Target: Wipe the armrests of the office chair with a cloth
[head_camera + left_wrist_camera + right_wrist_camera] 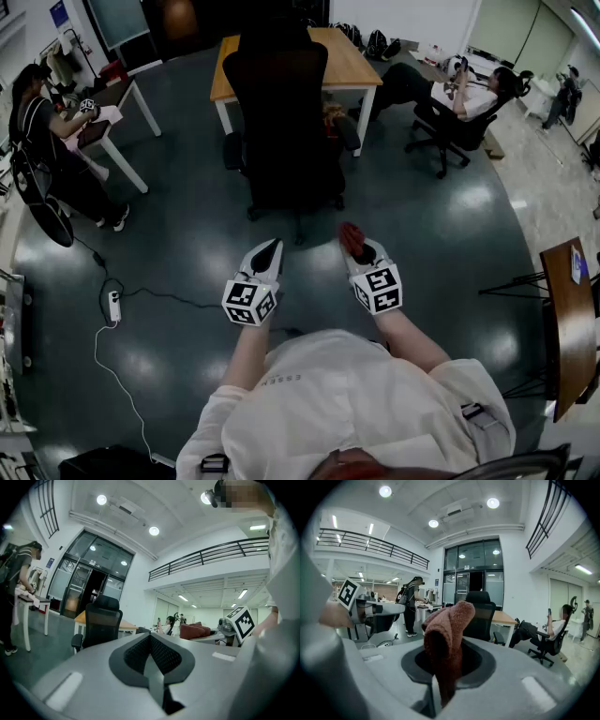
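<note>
A black office chair [281, 112] stands ahead of me with its back toward me, its left armrest [232, 150] and right armrest [347, 131] sticking out at the sides. My right gripper [352, 242] is shut on a reddish-brown cloth [447, 639], which bunches up above the jaws. My left gripper [267, 253] is shut with nothing in it. Both grippers hover side by side over the floor, short of the chair. The chair [98, 623] also shows in the left gripper view, and the chair [480, 613] shows behind the cloth in the right gripper view.
A wooden table [347, 61] stands behind the chair. A person [42, 141] stands at a white desk at left; another person [459, 94] sits in a chair at right. A power strip and cable [112, 305] lie on the dark floor at left. A wooden table edge [567, 319] is at right.
</note>
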The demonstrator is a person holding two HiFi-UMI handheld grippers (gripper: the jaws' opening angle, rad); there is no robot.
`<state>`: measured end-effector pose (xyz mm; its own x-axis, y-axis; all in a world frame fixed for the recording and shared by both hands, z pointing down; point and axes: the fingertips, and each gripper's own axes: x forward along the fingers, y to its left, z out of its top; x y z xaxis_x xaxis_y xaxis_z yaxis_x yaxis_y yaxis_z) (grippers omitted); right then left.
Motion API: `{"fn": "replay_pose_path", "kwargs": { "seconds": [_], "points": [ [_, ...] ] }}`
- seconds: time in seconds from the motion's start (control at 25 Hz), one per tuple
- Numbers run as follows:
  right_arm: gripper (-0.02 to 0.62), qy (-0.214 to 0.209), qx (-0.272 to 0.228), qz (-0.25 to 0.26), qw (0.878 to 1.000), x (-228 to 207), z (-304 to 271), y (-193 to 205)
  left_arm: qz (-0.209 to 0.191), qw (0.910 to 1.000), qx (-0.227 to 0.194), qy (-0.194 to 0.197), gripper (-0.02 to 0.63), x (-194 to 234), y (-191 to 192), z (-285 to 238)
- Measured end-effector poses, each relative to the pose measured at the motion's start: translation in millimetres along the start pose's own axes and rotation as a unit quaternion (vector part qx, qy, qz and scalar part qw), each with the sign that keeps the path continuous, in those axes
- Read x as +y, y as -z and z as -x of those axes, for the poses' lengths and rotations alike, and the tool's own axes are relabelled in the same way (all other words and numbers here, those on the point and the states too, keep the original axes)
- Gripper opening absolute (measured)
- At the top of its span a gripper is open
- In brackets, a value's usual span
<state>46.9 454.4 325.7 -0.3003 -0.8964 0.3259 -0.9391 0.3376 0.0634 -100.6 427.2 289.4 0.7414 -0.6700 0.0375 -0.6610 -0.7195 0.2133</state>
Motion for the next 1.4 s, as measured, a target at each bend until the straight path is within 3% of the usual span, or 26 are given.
{"fn": "replay_pose_path", "kwargs": {
  "seconds": [0.8,1.12,1.4],
  "points": [
    [0.055,0.017,0.016,-0.027,0.999,1.2,-10.0,16.5,0.022,0.9997,0.007,-0.013,0.017,21.3,10.6,10.3],
    [0.055,-0.011,0.042,-0.034,0.998,4.8,-39.1,26.8,0.043,0.9972,0.006,-0.061,0.017,57.4,13.0,18.1],
    [0.055,-0.045,0.053,-0.043,0.997,-6.3,-125.4,20.8,0.058,0.9914,0.024,-0.115,0.017,124.5,26.9,4.5]
  ]
}}
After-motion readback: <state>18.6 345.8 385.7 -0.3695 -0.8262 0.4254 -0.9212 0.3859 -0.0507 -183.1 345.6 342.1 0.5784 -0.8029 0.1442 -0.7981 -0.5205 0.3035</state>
